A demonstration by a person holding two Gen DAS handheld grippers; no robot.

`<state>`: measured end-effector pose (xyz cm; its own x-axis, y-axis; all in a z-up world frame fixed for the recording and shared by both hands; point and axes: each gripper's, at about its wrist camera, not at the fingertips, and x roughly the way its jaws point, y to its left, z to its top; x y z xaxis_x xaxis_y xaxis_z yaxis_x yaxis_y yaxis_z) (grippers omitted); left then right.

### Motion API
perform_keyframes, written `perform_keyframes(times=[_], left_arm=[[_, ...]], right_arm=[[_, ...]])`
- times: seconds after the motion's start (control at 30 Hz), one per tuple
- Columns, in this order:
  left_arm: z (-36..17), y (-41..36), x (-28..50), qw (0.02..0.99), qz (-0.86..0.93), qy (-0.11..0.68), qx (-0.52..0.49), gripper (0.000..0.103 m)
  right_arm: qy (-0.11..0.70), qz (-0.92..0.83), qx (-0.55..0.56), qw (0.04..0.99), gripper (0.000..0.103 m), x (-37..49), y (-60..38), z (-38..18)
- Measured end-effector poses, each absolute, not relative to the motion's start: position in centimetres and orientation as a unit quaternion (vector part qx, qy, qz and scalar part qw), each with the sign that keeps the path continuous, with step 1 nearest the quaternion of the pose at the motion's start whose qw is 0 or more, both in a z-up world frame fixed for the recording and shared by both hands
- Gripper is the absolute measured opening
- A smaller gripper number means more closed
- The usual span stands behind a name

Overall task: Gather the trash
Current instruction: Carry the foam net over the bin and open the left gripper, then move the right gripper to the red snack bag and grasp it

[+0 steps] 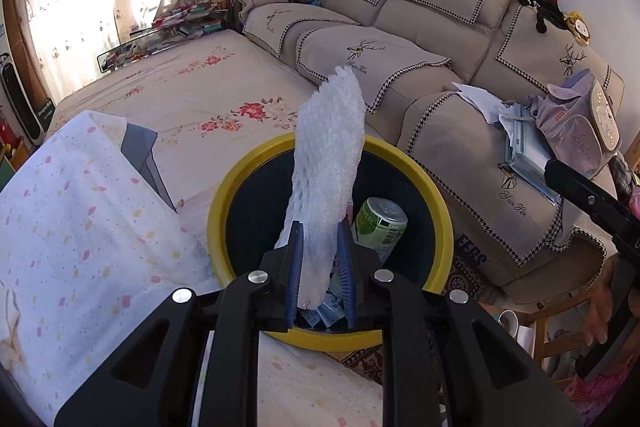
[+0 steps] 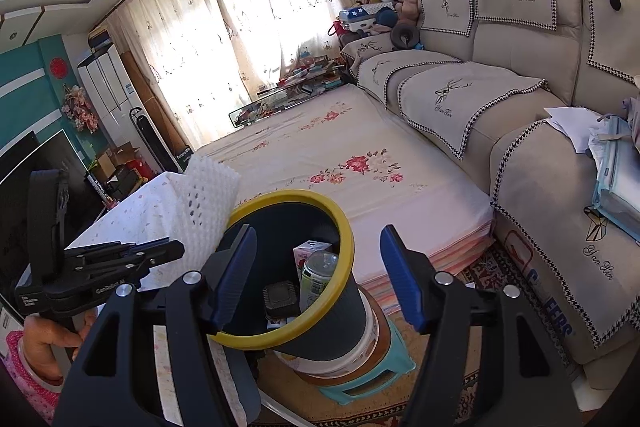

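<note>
Status at inspection: collection is partly complete. The yellow-rimmed trash bin (image 2: 288, 267) stands on a pale bucket on top of a teal stool (image 2: 360, 379), beside the flower-print mattress (image 1: 192, 95). It already contains a green drinks can (image 1: 378, 223), a small carton (image 2: 310, 251), a dark square item (image 2: 281, 297) and some wrappers at the bottom, too cluttered to identify.

Item in hand: a white foam fruit net (image 1: 328, 163). The left gripper (image 1: 322, 267) is clamped on its lower end, with the blue pads pressing either side. The net stands upright over the bin mouth in the left wrist view. In the right wrist view it sits at the rim's near-left edge, so it is not yet inside.

The right gripper (image 2: 316, 275) is spread apart and carries nothing; it points at the bin opening.

Remaining, in my judgement: the net must be released into the bin. Loose papers (image 1: 480, 103) lie on the sofa (image 1: 440, 11) near a lilac backpack (image 1: 576, 119); whether these count as trash cannot be determined. No other obvious litter is visible on the mattress.
</note>
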<state>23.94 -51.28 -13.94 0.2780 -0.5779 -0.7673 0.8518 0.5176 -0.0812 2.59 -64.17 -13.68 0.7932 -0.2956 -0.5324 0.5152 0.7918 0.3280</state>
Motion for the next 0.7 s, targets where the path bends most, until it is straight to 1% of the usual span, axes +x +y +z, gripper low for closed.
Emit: perform_keyframes(times=[0.03,0.07,0.1,0.13,0.2,0.23,0.27,0.33,0.37,0.4,0.5,0.7], left_arm=[[-14.4,-51.4,24.1,0.779,-0.456,0.393,0.176,0.031],[-14.6,-51.3,24.3,0.781,-0.452,0.395,0.173,0.038],[-14.6,-50.8,24.3,0.784,-0.449,0.394,0.17,0.049],[-14.4,-50.4,24.3,0.788,-0.446,0.391,0.168,0.054],[-13.5,-49.2,23.8,0.798,-0.439,0.379,0.166,0.055],[-12.7,-48.1,23.4,0.804,-0.437,0.369,0.164,0.061],[-11.7,-46.9,22.7,0.811,-0.436,0.357,0.159,0.065],[-9.6,-44.2,21.3,0.83,-0.427,0.324,0.154,0.083],[-8.7,-42.7,20.6,0.84,-0.42,0.307,0.153,0.086],[-7.9,-41.3,19.9,0.849,-0.414,0.291,0.152,0.089],[-5.9,-36.9,18.5,0.87,-0.39,0.265,0.144,0.092],[-4.0,-25.9,19.1,0.908,-0.313,0.264,0.09,0.093]], right_arm=[[0.234,-0.221,0.236,0.917,0.062,2.6,-64.2,-13.7],[0.235,-0.221,0.236,0.917,0.062,2.6,-64.3,-13.7],[0.235,-0.221,0.237,0.916,0.062,2.6,-64.2,-13.7],[0.235,-0.221,0.237,0.916,0.062,2.6,-64.2,-13.7],[0.236,-0.218,0.237,0.917,0.062,2.7,-64.0,-13.7],[0.236,-0.216,0.238,0.917,0.062,2.7,-63.9,-13.8],[0.236,-0.213,0.237,0.918,0.063,2.8,-63.8,-13.8],[0.239,-0.206,0.236,0.919,0.063,3.2,-63.4,-13.8],[0.241,-0.202,0.235,0.92,0.063,3.4,-63.1,-13.8],[0.243,-0.197,0.234,0.92,0.063,3.7,-62.8,-13.8],[0.251,-0.179,0.228,0.923,0.063,4.8,-61.5,-13.6],[0.273,-0.124,0.199,0.933,0.064,8.0,-56.8,-13.0]])
